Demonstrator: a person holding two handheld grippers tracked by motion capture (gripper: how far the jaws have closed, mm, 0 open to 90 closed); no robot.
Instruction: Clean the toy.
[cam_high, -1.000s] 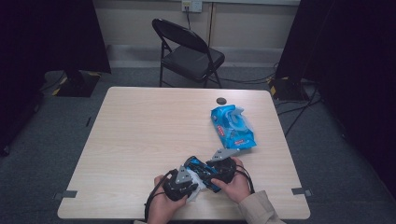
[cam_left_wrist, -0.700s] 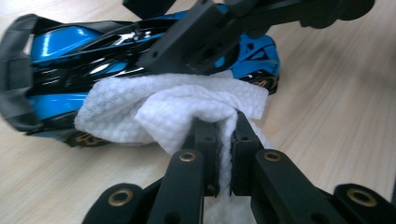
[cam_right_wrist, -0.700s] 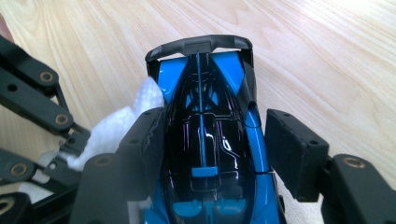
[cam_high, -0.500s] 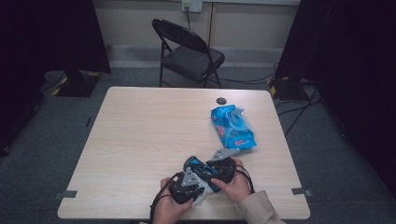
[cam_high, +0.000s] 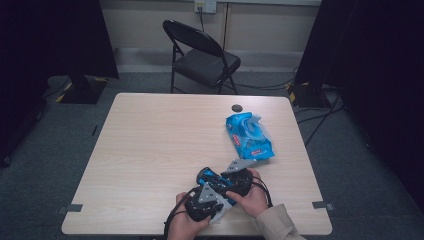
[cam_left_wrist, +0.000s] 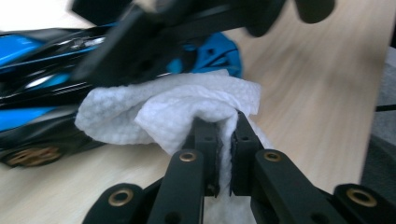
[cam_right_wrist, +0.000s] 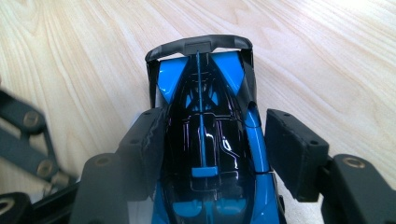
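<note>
The step in hand was wiping a blue-and-black toy race car (cam_right_wrist: 205, 149) with a white wet wipe (cam_left_wrist: 177, 109), at the near edge of the worktop (cam_high: 165, 145), well short of the blue wipes pack (cam_high: 248, 136) that lay further back.

The left tool (cam_left_wrist: 223, 140) had its jaws pinched together on a fold of the wipe, which was pressed against the car's flank. The right tool (cam_right_wrist: 212, 154) straddled the car's body; its left jaw met the bodywork, while the right jaw stood slightly off it, so the hold looked loose.

To do this well, the right tool probably needed to seat both jaws firmly before any stroke. Short passes along the body seemed wiser than across, sparing the thin rear wing (cam_right_wrist: 201, 45).
</note>
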